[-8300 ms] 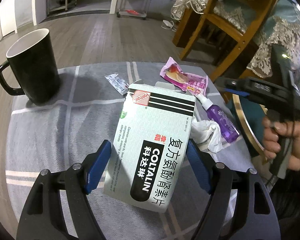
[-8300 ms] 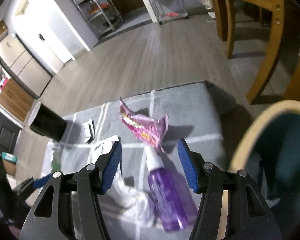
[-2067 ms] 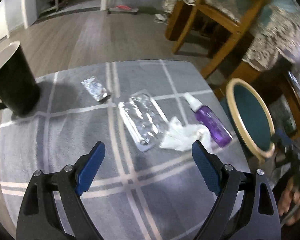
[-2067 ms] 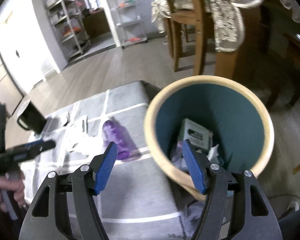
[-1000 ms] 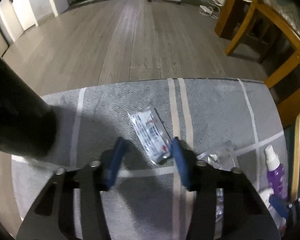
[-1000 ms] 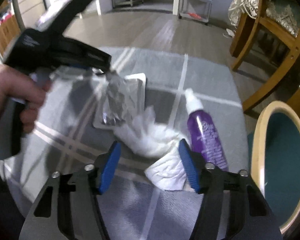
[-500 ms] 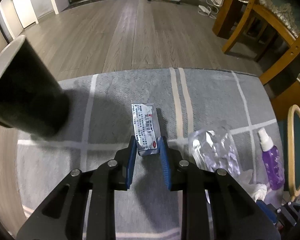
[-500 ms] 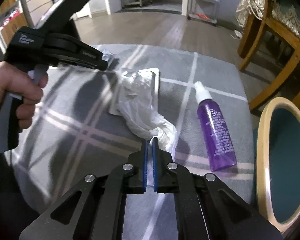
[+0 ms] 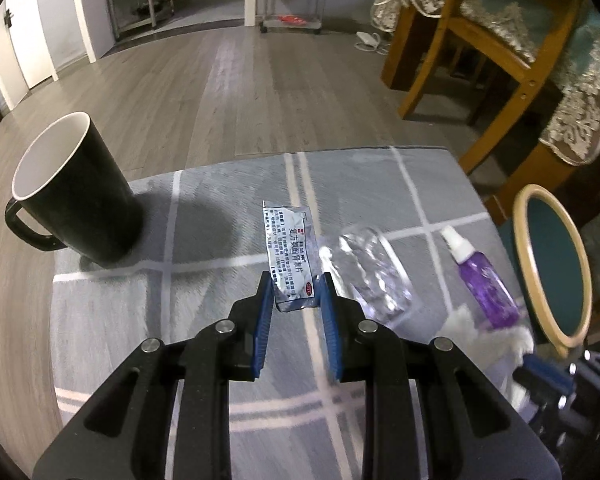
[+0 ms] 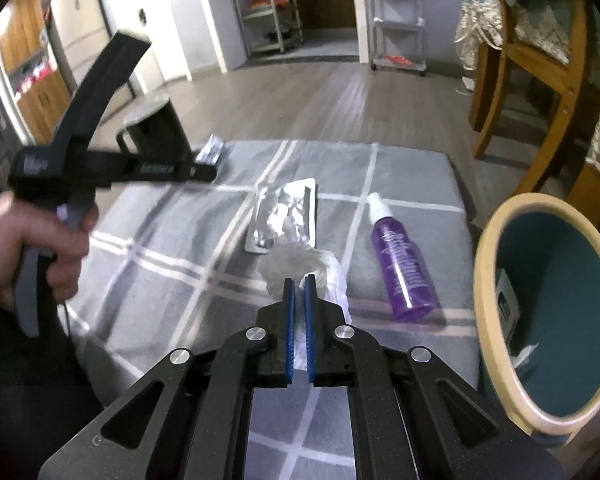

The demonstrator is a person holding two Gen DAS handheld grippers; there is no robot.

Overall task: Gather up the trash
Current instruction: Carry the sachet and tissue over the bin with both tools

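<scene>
Left gripper [image 9: 293, 294] clamped on the bottom edge of a small foil sachet [image 9: 288, 250] — flat, shiny, printed with Chinese text, standing up between the blue pads and lifted off the grey checked cloth [image 9: 148, 320]. Right gripper [image 10: 299, 286] pinched nearly flush on a crumpled white tissue [image 10: 300, 264], soft and bunched, just past the fingertips. Right behind the tissue, a crinkly empty blister pack [image 10: 286, 212] lying flat. Purple spray bottle [image 10: 400, 256] on its side just right of that, cap pointing away. Teal bin [image 10: 480, 280] with a cream rim off the cloth's right edge, with some scraps inside already. Black mug [image 9: 76, 188] upright at the far left corner, well apart from everything else. Wooden chair legs [image 9: 496, 88] beyond the bin.
</scene>
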